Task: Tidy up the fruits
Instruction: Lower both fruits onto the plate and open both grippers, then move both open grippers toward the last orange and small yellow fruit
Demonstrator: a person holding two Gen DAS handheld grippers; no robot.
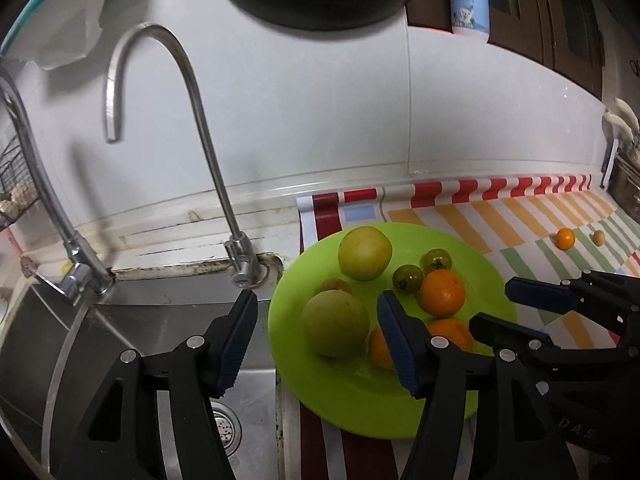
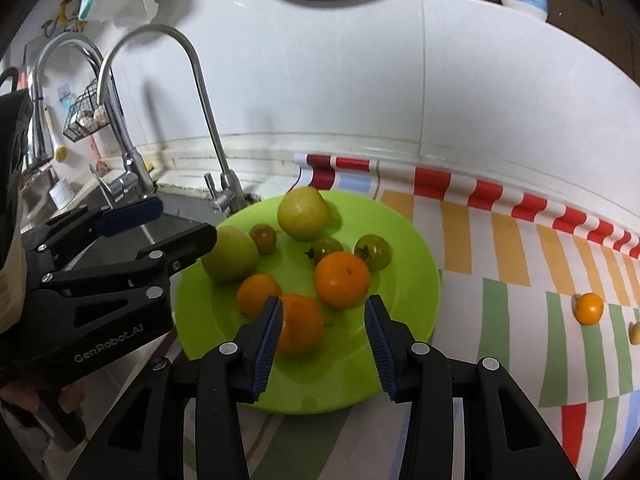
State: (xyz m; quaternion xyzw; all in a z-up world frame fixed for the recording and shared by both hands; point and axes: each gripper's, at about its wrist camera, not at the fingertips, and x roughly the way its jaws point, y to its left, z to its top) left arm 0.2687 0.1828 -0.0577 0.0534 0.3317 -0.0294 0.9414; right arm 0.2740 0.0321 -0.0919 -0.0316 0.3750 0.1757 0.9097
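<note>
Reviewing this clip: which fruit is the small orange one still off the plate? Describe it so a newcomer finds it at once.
Start at the round lime-green plastic plate beside the steel sink, then follow the striped, colourful table mat away from the sink. There lies a small round orange fruit, alone on the mat. Its only neighbour is a smaller pale yellow fruit; every other orange fruit lies on the plate.

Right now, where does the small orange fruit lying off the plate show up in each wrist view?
Left wrist view: the small orange fruit lies far right on the striped mat, above the right claw.
Right wrist view: it sits at the right edge, past the plate.
Shared landmark: the green plate, to its left in both.
</note>
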